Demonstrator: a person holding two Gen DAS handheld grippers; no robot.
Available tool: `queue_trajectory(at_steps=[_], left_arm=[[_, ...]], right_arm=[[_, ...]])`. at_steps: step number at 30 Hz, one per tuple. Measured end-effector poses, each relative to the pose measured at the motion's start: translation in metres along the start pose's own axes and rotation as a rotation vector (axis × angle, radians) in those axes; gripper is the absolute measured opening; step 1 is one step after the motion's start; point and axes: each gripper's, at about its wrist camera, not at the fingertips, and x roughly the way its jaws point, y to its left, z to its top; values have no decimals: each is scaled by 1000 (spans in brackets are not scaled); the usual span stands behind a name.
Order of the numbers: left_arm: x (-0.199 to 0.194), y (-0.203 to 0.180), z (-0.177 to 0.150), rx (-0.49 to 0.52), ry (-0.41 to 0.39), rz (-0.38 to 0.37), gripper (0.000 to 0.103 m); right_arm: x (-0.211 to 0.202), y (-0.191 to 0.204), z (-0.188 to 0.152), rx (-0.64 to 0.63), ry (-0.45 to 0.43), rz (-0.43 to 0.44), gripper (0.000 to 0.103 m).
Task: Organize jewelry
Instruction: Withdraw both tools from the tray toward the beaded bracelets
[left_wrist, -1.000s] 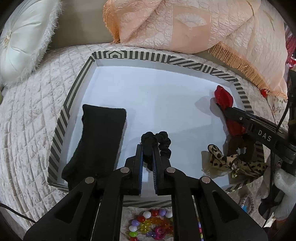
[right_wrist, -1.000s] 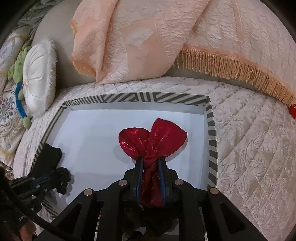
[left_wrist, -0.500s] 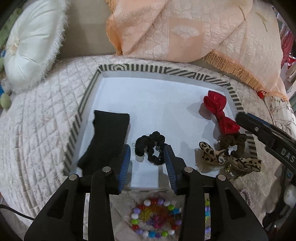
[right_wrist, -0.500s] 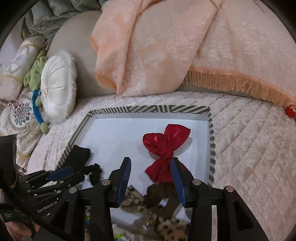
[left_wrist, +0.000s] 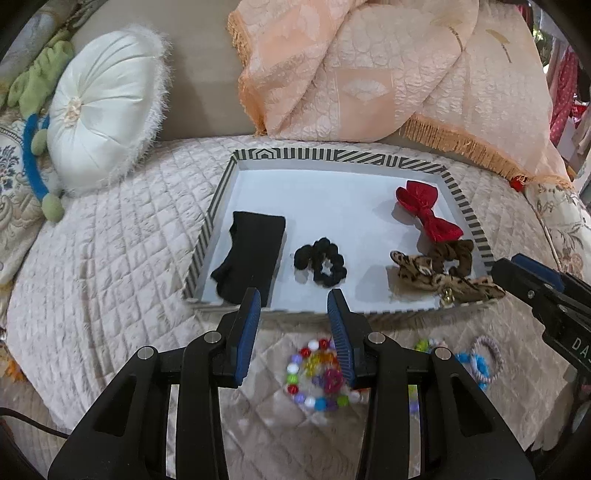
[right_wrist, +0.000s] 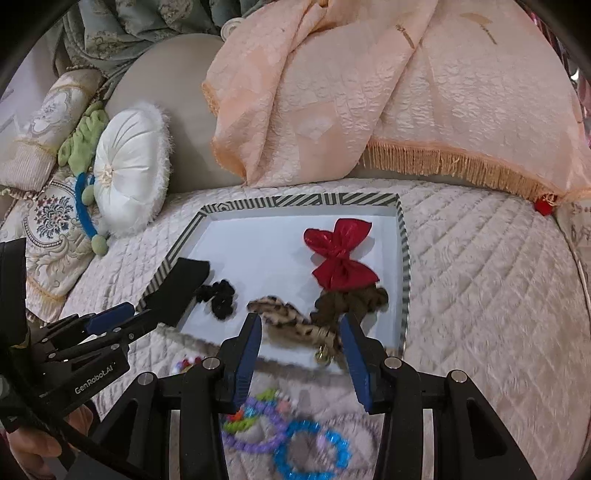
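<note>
Nearest: bead bracelets (left_wrist: 320, 373) on the quilt (left_wrist: 110, 266), blurred, partly hidden behind the fingers. Left gripper (left_wrist: 294, 317) and right gripper (right_wrist: 301, 343): both tilted downward over the tray's near edge, jaws parted, nothing between them. Striped tray (left_wrist: 332, 154): black cloth (left_wrist: 251, 254), black scrunchie (left_wrist: 320, 261), leopard scrunchies (left_wrist: 436, 271), red bow (left_wrist: 428, 210). Farthest: white cushion (left_wrist: 103, 110).

A round white tufted cushion (left_wrist: 101, 107) leaned beside a peach fringed throw (left_wrist: 388, 70) on the quilted cover (left_wrist: 110, 266); embroidered pillows (right_wrist: 51, 218) lay further left.
</note>
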Motion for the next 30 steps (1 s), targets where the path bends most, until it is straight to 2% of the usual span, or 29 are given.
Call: queue_trajectory(at_steps=[15, 30], left_arm=[[-42, 10, -32, -14, -35, 8, 37], [-65, 10, -43, -20, -44, -8, 37]], right_arm=[[-38, 13, -41, -2, -2, -7, 52], [-66, 24, -56, -11, -24, -5, 60]])
